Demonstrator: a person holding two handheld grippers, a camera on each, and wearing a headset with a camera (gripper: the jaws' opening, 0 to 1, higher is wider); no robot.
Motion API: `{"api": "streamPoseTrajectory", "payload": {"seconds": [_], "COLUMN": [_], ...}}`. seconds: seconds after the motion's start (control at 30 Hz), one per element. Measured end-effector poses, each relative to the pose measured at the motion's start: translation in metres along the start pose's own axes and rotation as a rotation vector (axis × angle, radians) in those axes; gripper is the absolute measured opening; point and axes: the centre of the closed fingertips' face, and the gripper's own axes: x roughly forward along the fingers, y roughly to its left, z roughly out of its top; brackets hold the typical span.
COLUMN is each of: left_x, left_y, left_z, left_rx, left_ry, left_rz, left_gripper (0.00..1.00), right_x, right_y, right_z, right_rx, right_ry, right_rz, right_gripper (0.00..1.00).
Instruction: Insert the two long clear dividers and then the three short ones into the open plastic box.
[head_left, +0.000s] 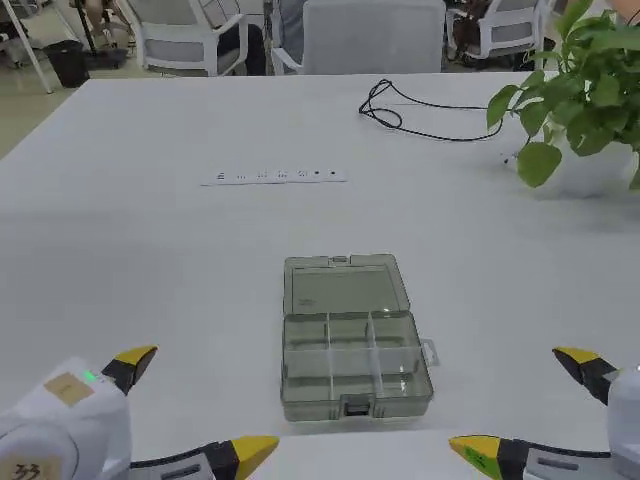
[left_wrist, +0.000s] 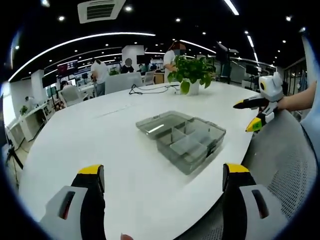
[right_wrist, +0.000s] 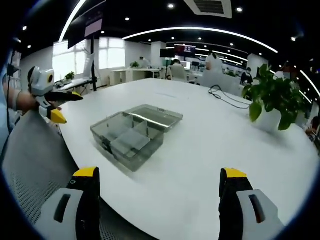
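An open smoky-clear plastic box (head_left: 350, 340) lies near the front of the white table (head_left: 150, 250), its lid (head_left: 345, 285) folded back flat. Clear dividers (head_left: 372, 350) stand inside the base and split it into several compartments. My left gripper (head_left: 195, 405) hovers open at the lower left, a hand's width from the box, holding nothing. My right gripper (head_left: 525, 404) is open at the lower right, also apart from the box. The box (left_wrist: 182, 135) sits ahead of the left gripper (left_wrist: 162, 180), and the box (right_wrist: 132, 132) lies ahead and left of the right gripper (right_wrist: 160, 182).
A flat white strip (head_left: 275, 177) with small marks lies mid-table. Farther back are a black cable (head_left: 420, 115) and a potted plant (head_left: 585, 100) at the right edge. Grey chairs (head_left: 370, 35) line the far side. The table's near edge runs just beneath both grippers.
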Motion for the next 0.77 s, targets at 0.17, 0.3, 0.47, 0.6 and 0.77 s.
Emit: {"api": "streamPoseTrajectory", "payload": {"seconds": [0.17,0.3,0.47,0.6,0.77], "left_x": [0.002,0.001,0.002,0.002,0.001], "left_y": [0.008,0.015,0.017,0.016,0.018], "left_z": [-0.005,-0.006,-0.008,-0.009,-0.009], "left_rx": [0.002,-0.02,0.005,0.02,0.015], "left_ry": [0.016,0.004,0.019,0.027,0.024], "left_rz": [0.031,0.051,0.055,0.052,0.058], "left_gripper": [1.0,1.0,1.0,1.0,1.0], "right_x": [0.002,0.003,0.005,0.006,0.006], "right_y": [-0.008,-0.006,-0.002,0.0,-0.001], "right_z": [-0.009,0.0,-0.005,-0.006,-0.005], "right_rx": [0.01,-0.016,-0.018,0.001,-0.007], "right_ry": [0.041,-0.009,0.018,0.025,0.025], "right_rz": [-0.033,-0.018,0.002,0.016,0.003], "right_gripper": [1.0,0.99,0.95,0.95,0.95]}}
